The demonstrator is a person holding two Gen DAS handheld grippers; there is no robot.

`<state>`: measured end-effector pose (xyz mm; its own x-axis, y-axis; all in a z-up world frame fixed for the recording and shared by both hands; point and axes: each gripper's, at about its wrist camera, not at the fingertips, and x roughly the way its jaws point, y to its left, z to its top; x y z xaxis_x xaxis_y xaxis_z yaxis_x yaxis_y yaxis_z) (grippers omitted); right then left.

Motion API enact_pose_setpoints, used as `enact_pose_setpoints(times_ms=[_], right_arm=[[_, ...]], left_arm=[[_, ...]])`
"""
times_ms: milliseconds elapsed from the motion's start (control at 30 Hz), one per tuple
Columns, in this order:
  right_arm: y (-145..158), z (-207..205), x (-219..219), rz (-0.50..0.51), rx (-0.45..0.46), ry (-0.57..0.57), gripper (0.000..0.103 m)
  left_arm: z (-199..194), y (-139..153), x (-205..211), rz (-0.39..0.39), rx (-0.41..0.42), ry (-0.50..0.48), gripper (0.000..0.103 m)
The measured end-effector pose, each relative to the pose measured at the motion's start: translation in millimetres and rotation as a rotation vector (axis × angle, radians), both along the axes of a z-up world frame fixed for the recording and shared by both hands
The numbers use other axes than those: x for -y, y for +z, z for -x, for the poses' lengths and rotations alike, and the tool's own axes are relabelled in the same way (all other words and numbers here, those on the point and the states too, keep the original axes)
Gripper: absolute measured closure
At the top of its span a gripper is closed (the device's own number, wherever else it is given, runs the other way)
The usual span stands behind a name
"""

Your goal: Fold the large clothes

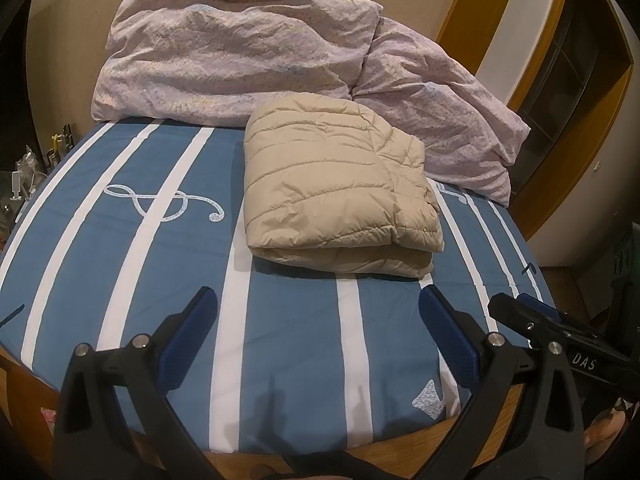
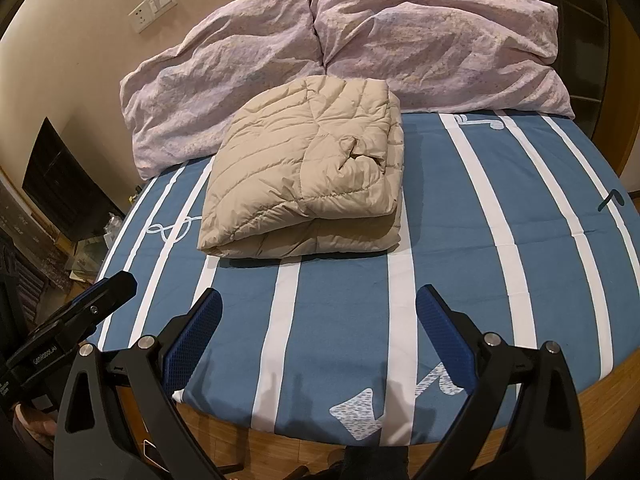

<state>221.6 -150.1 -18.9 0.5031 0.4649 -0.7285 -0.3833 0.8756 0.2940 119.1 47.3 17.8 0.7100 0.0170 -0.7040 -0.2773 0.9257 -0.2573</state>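
Your left gripper (image 1: 316,304) hangs over the near edge of the bed with its blue-padded jaws spread wide and nothing between them. Your right gripper (image 2: 318,306) does the same just to its right, jaws likewise wide apart and empty; in the left wrist view its black tip (image 1: 520,312) shows at the right edge, and in the right wrist view the left one's tip (image 2: 108,292) shows at the left.

The beige quilted puffer jacket (image 1: 340,188) lies folded into a thick, squarish bundle on the blue sheet with white stripes (image 1: 288,320), farther from you than both grippers and apart from them, with a band of bare sheet between. Its far edge sits against the crumpled pale pink duvet (image 1: 240,52) heaped along the far side by the wall.
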Motion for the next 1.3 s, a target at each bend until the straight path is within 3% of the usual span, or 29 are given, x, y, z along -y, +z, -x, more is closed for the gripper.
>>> enact_pose_setpoints(times_ms=[1300], right_arm=[[-1.2,0.1,-1.7,-0.002,-0.007,-0.005,0.004]], left_arm=[[-3.5,-2.3,1.3,-0.002,-0.009,0.003,0.002]])
